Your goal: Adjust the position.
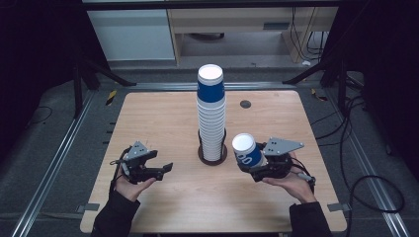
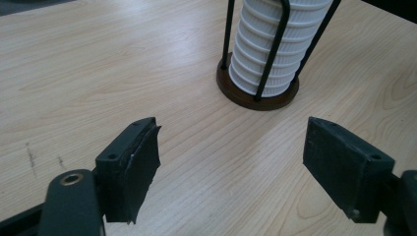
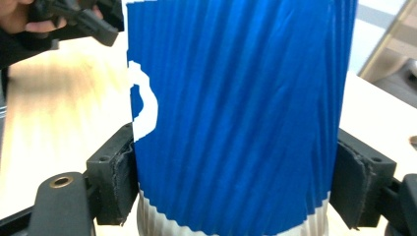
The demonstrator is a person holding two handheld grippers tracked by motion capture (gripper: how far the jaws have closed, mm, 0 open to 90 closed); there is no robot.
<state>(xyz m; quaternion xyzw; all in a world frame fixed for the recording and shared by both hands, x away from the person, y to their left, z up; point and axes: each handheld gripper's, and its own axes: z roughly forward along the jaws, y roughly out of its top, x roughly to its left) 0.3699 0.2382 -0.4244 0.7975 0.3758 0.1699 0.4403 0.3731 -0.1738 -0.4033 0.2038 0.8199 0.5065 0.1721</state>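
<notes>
Blue paper cup [image 1: 246,150] clamped in the right gripper [image 1: 258,167], beside the cup stack [image 1: 211,114].

The right gripper's jaws press on both sides of the cup, held upside down, white base up, above the table [image 1: 163,113] toward its right edge, just right of the stack's round holder [image 2: 257,94] at mid-table. The left gripper [image 1: 157,169] sits toward the left edge, jaws wide apart over bare wood, nothing between them.
</notes>
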